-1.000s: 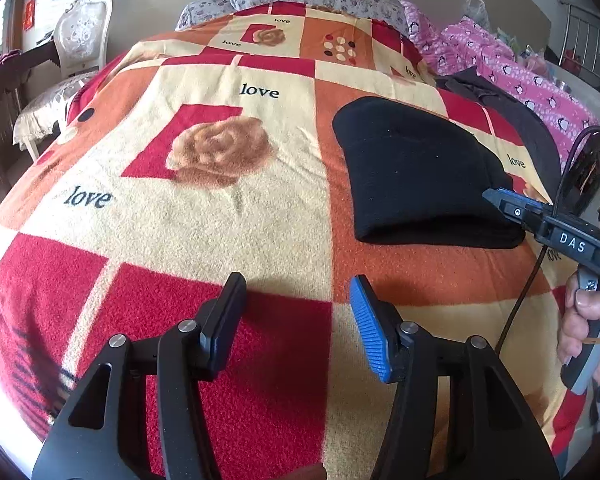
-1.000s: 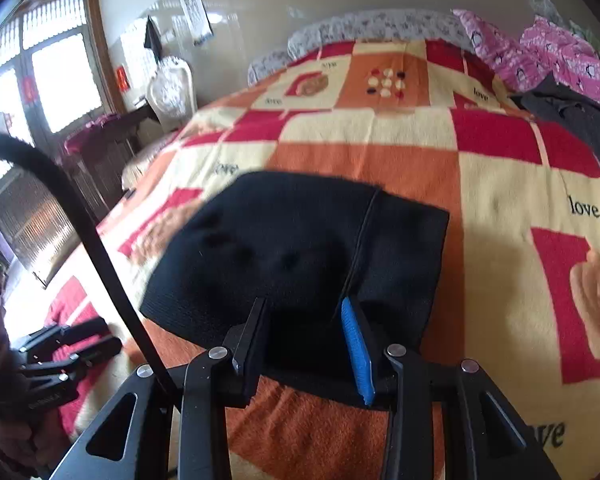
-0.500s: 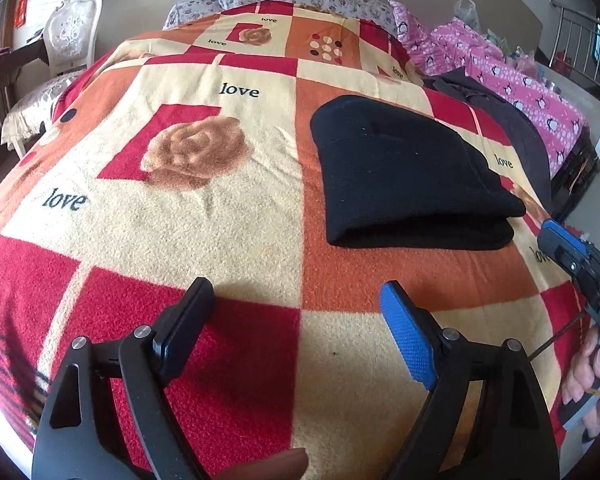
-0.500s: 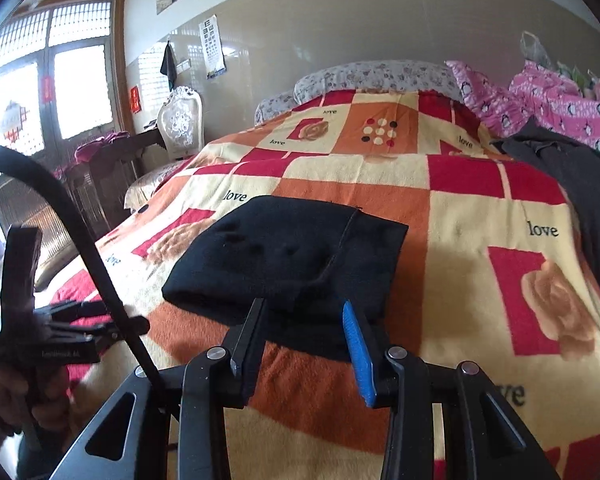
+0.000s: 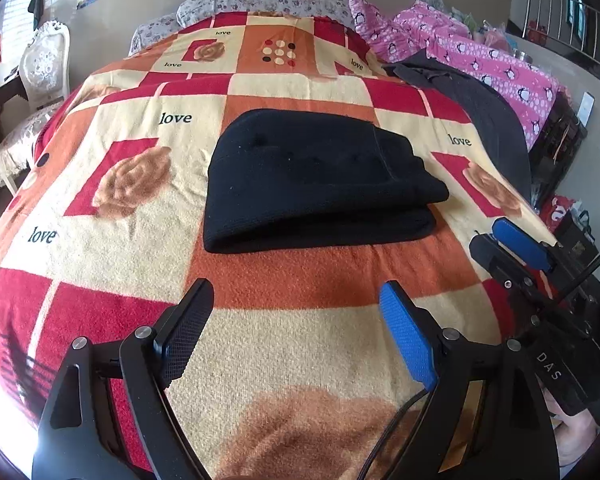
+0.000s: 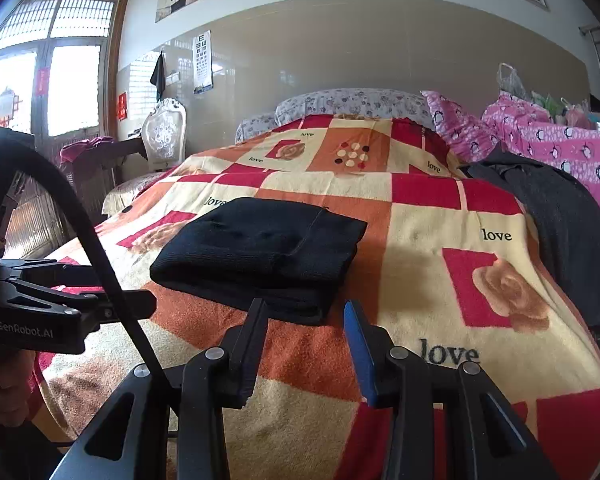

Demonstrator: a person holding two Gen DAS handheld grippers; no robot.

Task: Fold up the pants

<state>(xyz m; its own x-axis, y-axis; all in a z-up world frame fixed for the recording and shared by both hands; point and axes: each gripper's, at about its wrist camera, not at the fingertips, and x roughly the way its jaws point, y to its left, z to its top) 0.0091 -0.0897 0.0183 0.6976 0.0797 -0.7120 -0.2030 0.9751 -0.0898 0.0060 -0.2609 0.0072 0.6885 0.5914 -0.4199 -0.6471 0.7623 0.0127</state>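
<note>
Pants (image 5: 316,178), folded into a soft, thick black bundle at frame centre on the blanket (image 5: 300,280), should slump if you lift one layer, so pinch every layer at the near edge; your left gripper (image 5: 296,320) gapes wide and empty, your right gripper (image 6: 306,344) narrower, holding nothing.

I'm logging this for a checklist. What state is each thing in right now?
black pants: folded into a compact stack, lying flat on the blanket.
left gripper: open, nothing between the jaws; they have just been opening.
right gripper: open, empty, short of the pants.
dark grey garment: unfolded, draped over the bed's edge.
</note>
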